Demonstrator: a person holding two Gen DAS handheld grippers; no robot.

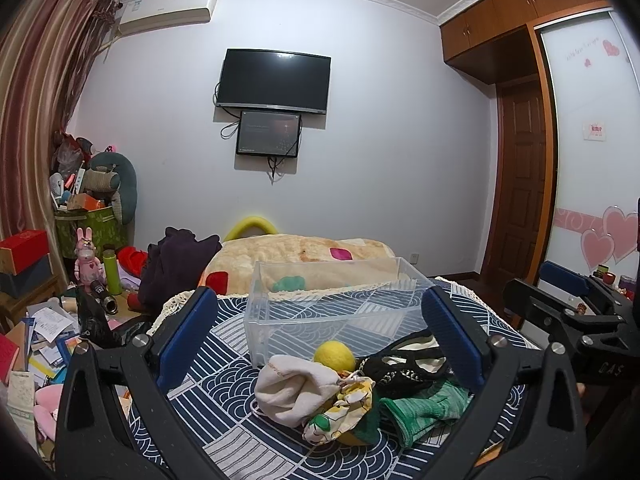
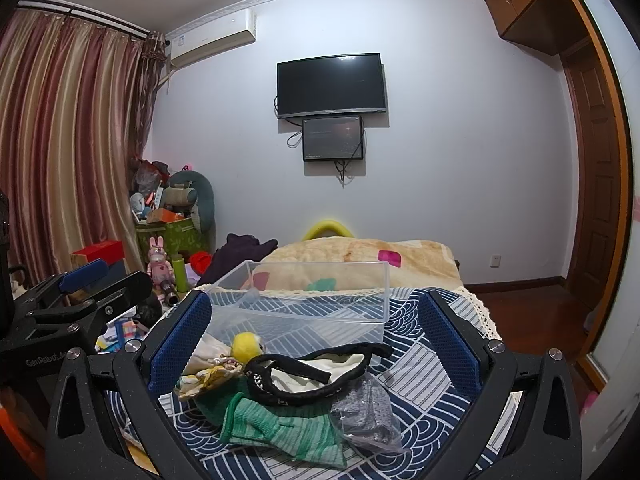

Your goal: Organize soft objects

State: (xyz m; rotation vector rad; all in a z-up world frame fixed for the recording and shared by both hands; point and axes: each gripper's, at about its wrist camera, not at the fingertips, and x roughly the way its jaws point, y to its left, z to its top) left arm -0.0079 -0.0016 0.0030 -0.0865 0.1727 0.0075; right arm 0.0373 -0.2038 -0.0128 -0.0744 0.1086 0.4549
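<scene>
Item 1. Left gripper [image 1: 320, 340]: fingers spread wide, nothing between them, poised over the near end of the bed [image 1: 224, 384].

Item 2. Right gripper [image 2: 316, 344]: likewise spread apart and holding nothing, just beside the left one.

Item 3. Pile of soft objects, near edge of the bed on the blue wave-patterned cover:
- green knit cloth [image 2: 280, 428], nearest;
- grey fabric in a clear bag [image 2: 368, 416], at the right of the pile;
- black strap item [image 2: 304, 380] draped over a cream piece;
- floral scrunchie [image 1: 344, 408];
- beige cloth [image 1: 292, 388], at the left;
- yellow felt ball [image 1: 334, 356], farthest, touching the bin wall.

Item 4. Clear plastic bin [image 1: 340, 312]: just behind the pile, mid-bed, apparently empty. Judged to be the destination; sorting not yet begun.

Risks, as judged:
- items overlap, so a pinch on one may drag a neighbour along;
- the ball is round and may roll off the bed if nudged;
- the bag is slick and may slip from the pads;
- the bin is light and may slide if pushed by a gripper.

Item 5. Surroundings: beige blanket [image 1: 304, 252] with coloured patches at the far end of the bed; dark clothing [image 1: 176, 264] at its far left corner; cluttered floor [image 1: 44, 332] to the left; striped curtain [image 2: 60, 140]; wall-mounted television [image 1: 274, 80] with smaller screen [image 1: 269, 133] below; air conditioner [image 1: 168, 10]; wooden wardrobe [image 1: 520, 12] and door at right.
</scene>
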